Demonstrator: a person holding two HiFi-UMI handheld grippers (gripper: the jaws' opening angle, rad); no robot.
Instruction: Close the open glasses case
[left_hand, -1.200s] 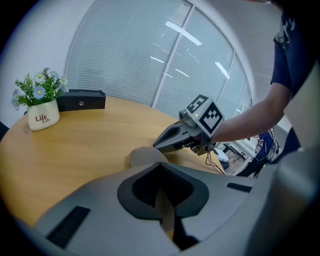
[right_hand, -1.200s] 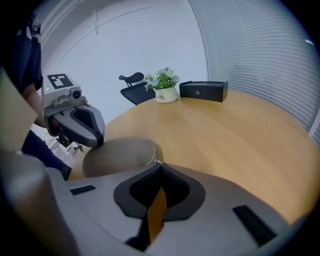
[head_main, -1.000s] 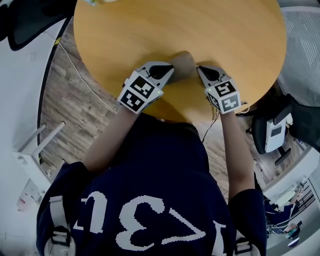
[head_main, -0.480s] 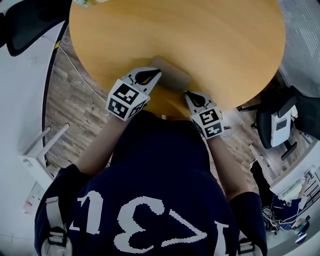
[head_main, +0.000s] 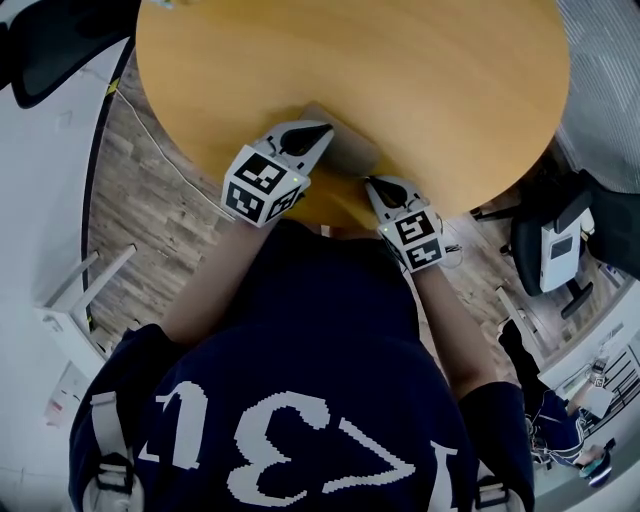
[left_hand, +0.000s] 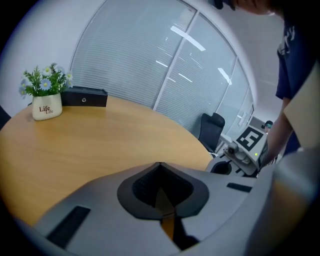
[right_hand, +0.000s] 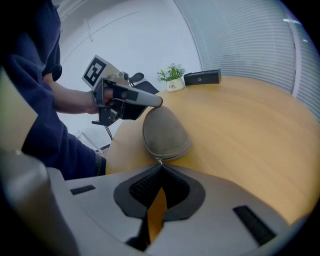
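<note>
A grey-brown fabric glasses case (right_hand: 165, 131) lies near the front edge of the round wooden table (head_main: 400, 70); its lid is down. In the head view the case (head_main: 347, 152) shows between both grippers. My right gripper (right_hand: 160, 165) is shut, with the case's small zipper pull (right_hand: 160, 161) right at its tips. My left gripper (right_hand: 160, 101) is shut too, and its tip rests on the far end of the case. In the left gripper view the case is hidden under that gripper (left_hand: 159, 165). From above, the left gripper (head_main: 318, 131) is at the case's left and the right gripper (head_main: 369, 181) at its near end.
A small potted plant (left_hand: 46, 100) and a black box (left_hand: 84, 97) stand at the table's far side. A black office chair (left_hand: 212, 128) stands beyond the table. Another chair (head_main: 555, 250) and cables are on the floor at the right.
My right gripper has moved along the case toward the table's near edge, staying shut. The left gripper has hardly moved and stays on the case.
</note>
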